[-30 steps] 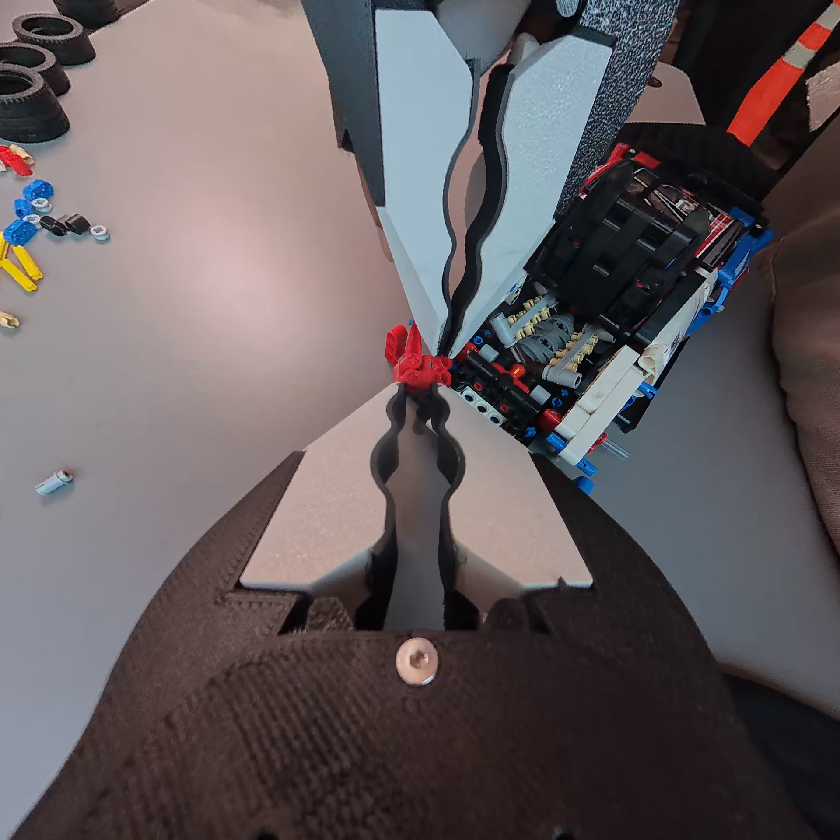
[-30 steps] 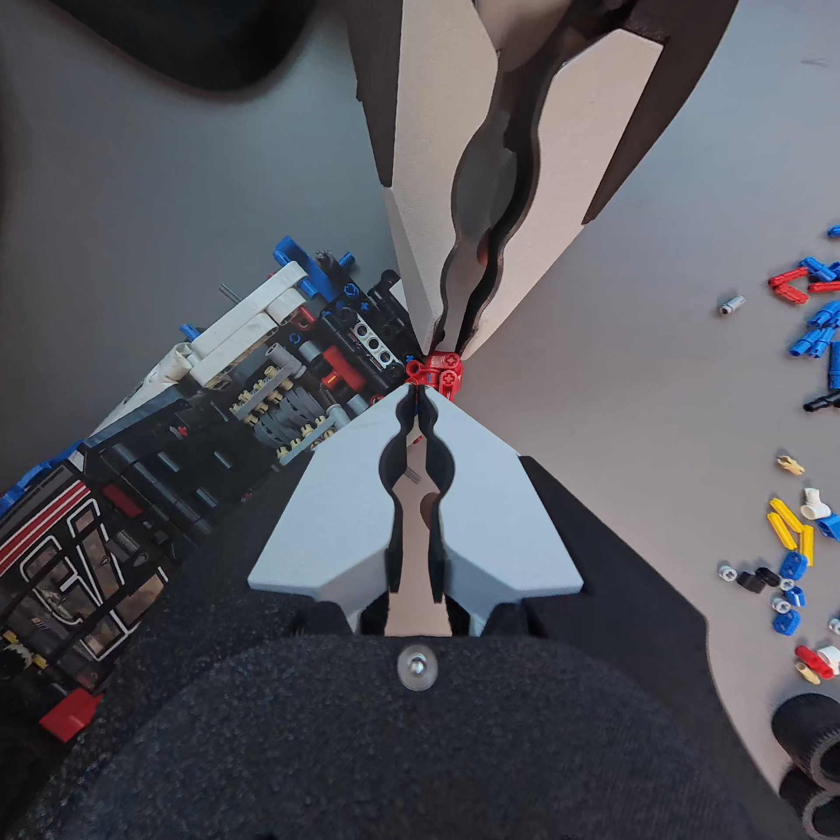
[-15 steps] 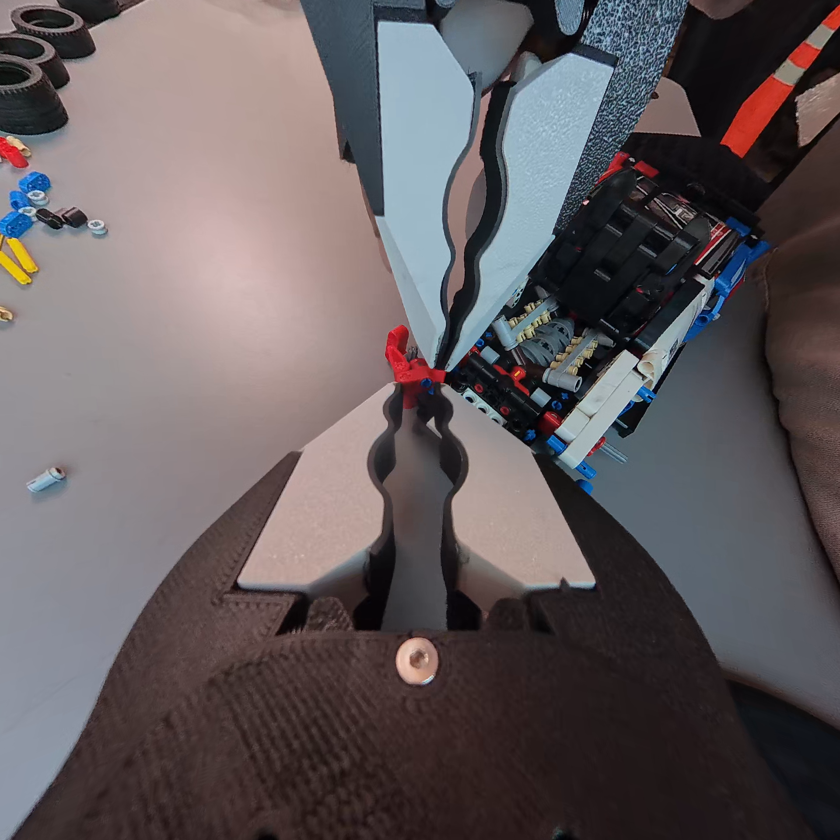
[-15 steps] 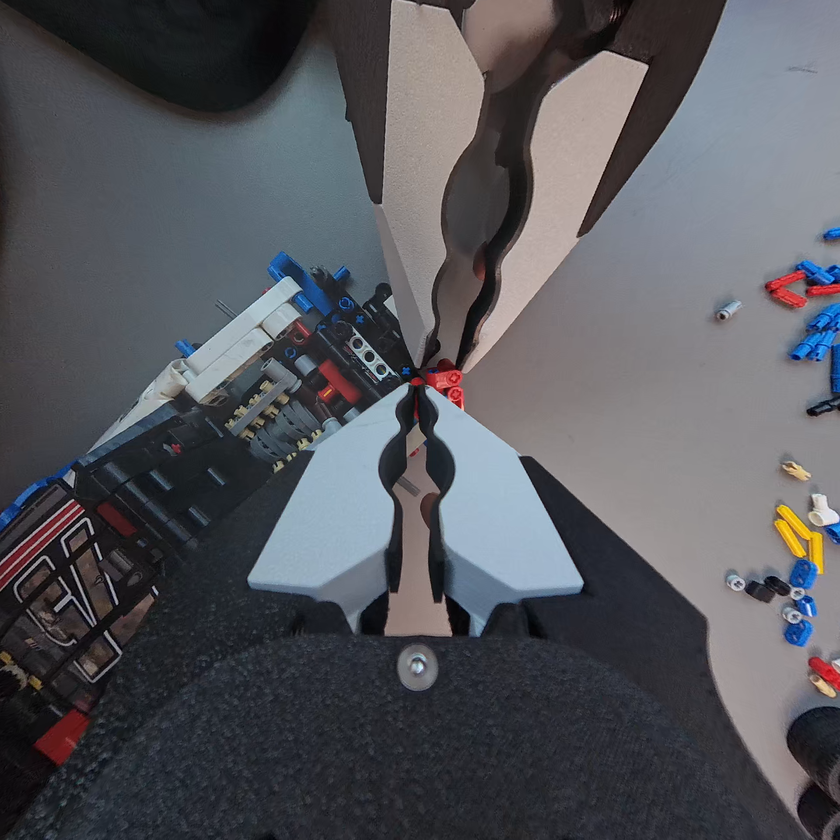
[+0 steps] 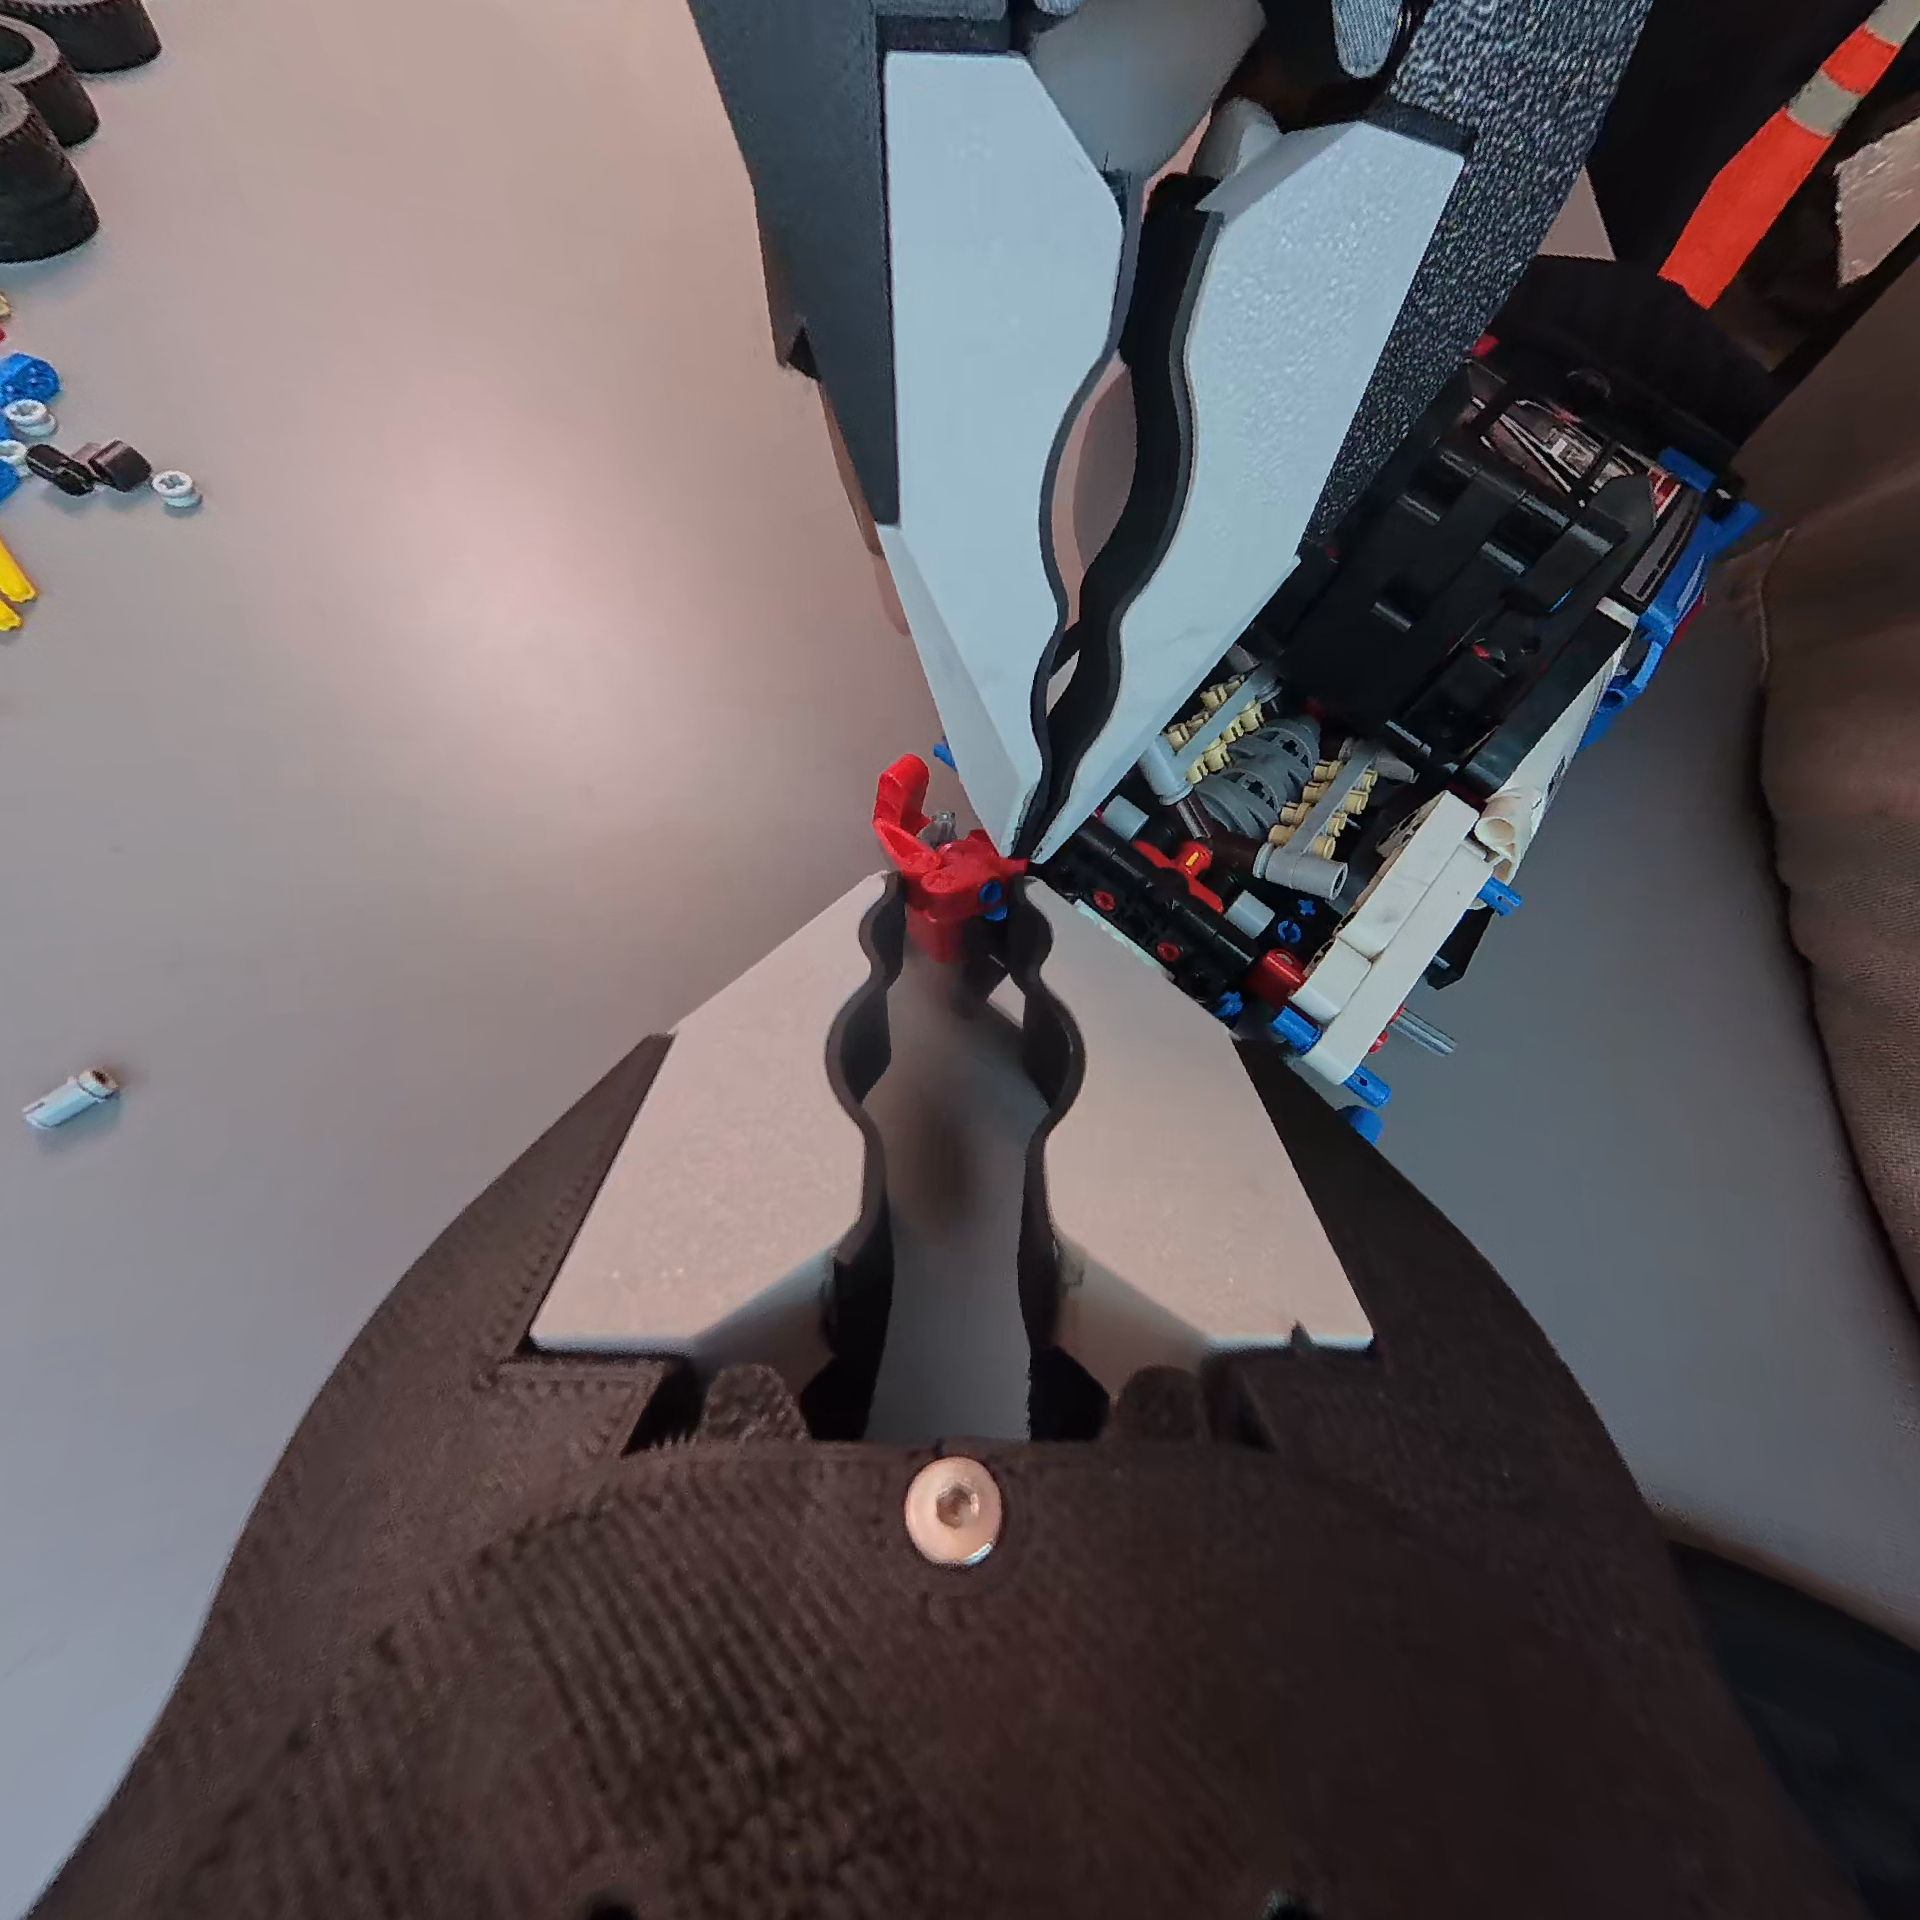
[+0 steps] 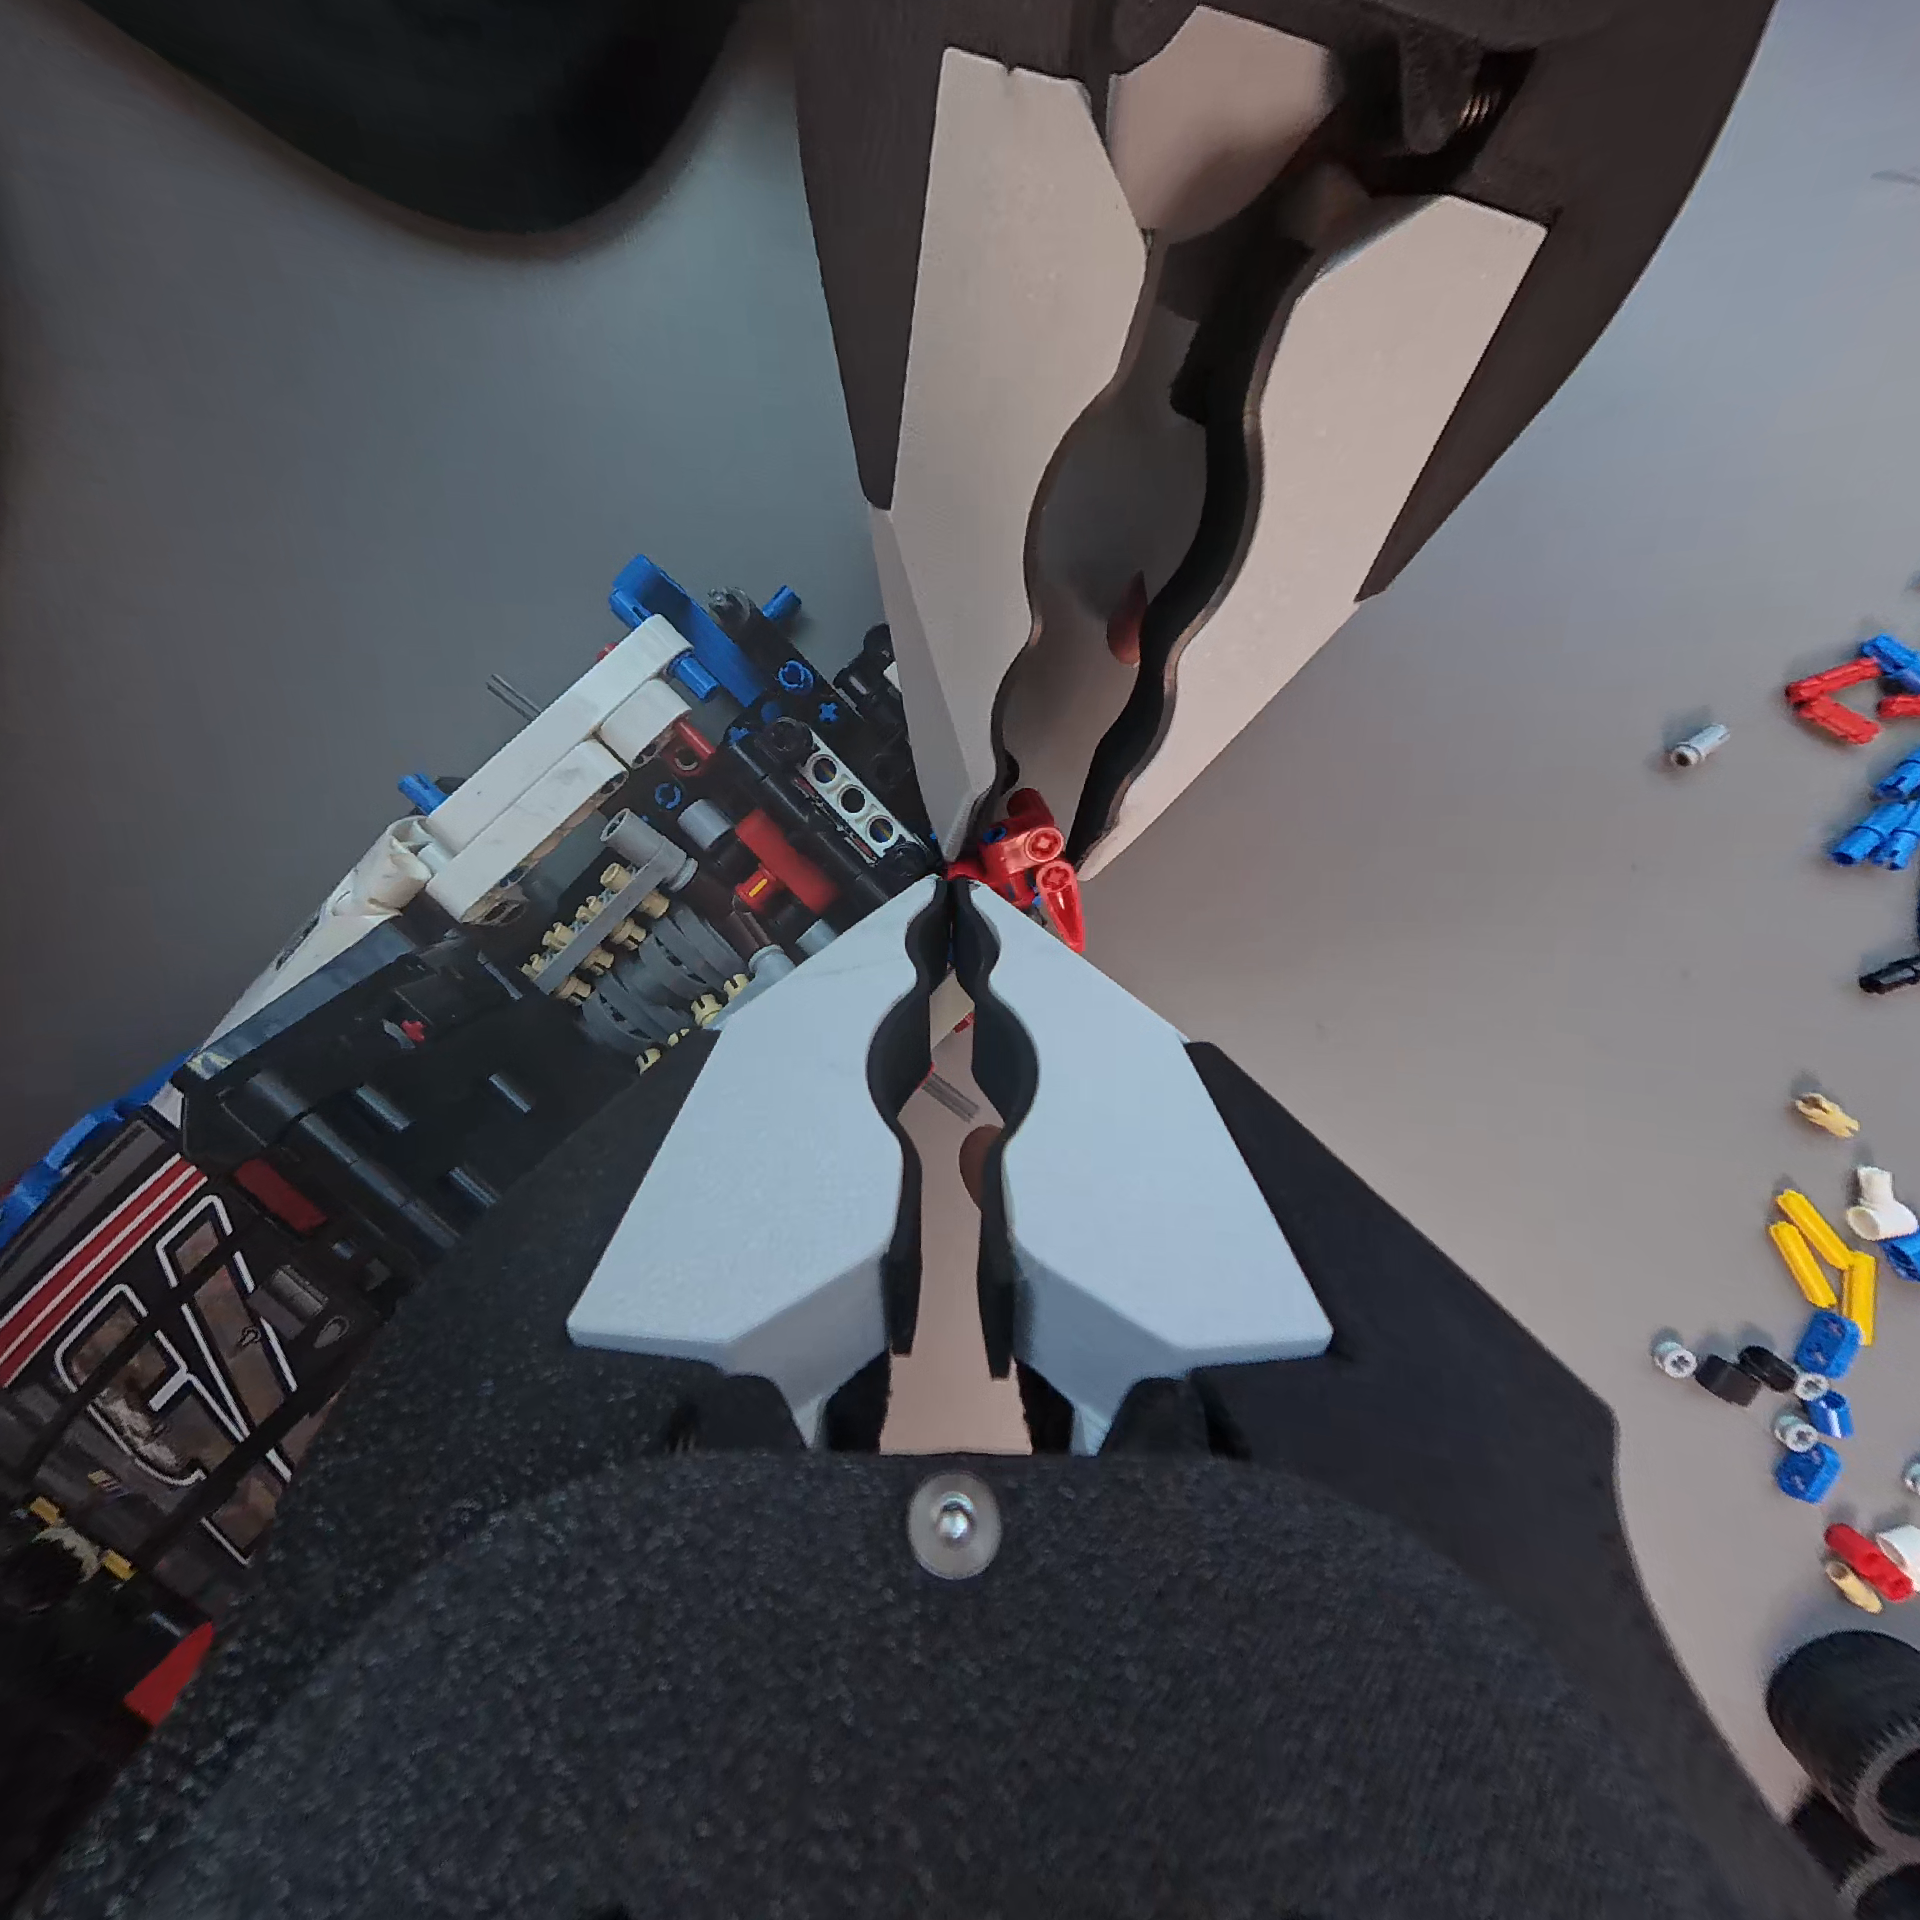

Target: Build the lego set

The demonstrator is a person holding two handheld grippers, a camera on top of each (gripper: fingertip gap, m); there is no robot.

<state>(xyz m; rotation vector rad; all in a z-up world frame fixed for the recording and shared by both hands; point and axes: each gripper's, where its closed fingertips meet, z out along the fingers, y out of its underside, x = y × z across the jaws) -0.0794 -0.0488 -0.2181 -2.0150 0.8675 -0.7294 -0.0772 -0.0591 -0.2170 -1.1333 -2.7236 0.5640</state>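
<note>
Looks like a hobby or lab workbench setup, not a kitchen or shop. Plain grey tabletop [image 5: 436, 727] used as a build surface: loose small plastic bricks [image 6: 1829, 1299] in blue, yellow and red scattered at one side, black rubber tyres [image 5: 31, 177] stacked at the edge, half-built model car [image 6: 499, 935] lying on it. Brown upholstered cushion [image 5: 1849, 831] just beside the table hints at an indoor room.
</note>
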